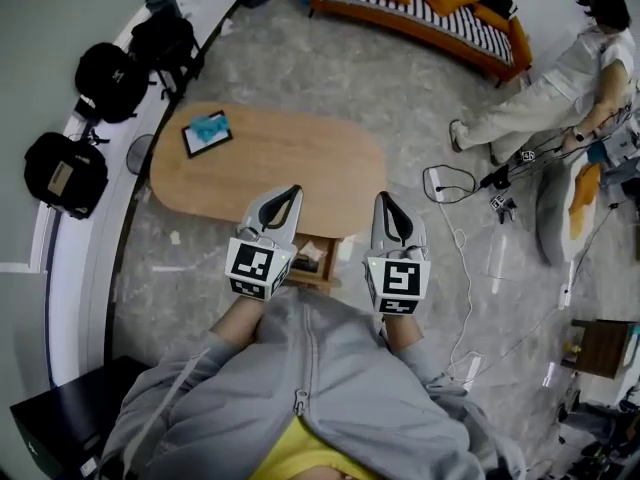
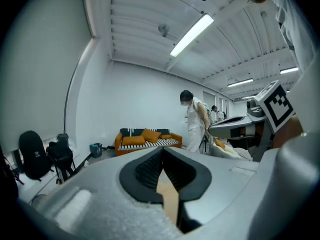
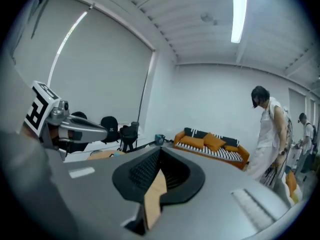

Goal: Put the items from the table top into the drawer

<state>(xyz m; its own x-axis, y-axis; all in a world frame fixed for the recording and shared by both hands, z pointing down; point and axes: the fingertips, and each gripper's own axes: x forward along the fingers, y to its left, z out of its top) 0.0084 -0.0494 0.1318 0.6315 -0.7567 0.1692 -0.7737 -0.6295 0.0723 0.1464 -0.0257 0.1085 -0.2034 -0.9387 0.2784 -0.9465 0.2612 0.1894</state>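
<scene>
Above open drawer (image 1: pixel 312 259): left gripper (image 1: pixel 294 191), right gripper (image 1: pixel 384 199) level, fingers (image 1: pixel 259 211) together.

Tray (image 1: pixel 207 133) on table (image 1: pixel 300 163), sofa (image 1: pixel 420 13) beyond, drawer (image 1: pixel 318 260) nearside

L gripper (image 2: pixel 163 156) at 6 o'clock, jaws together, nothing btwn. R gripper (image 2: pixel 215 129) at 3, backpack (image 2: pixel 31 154) at 8, ceiling light (image 2: pixel 192 34) at 1; sofa (image 2: pixel 148 138), person (image 2: pixel 193 121) nr ctr.

Matt wooden table (image 1: pixel 300 158), glossy stone-like floor (image 1: pixel 330 68), striped cloth sofa (image 1: pixel 440 18).
</scene>
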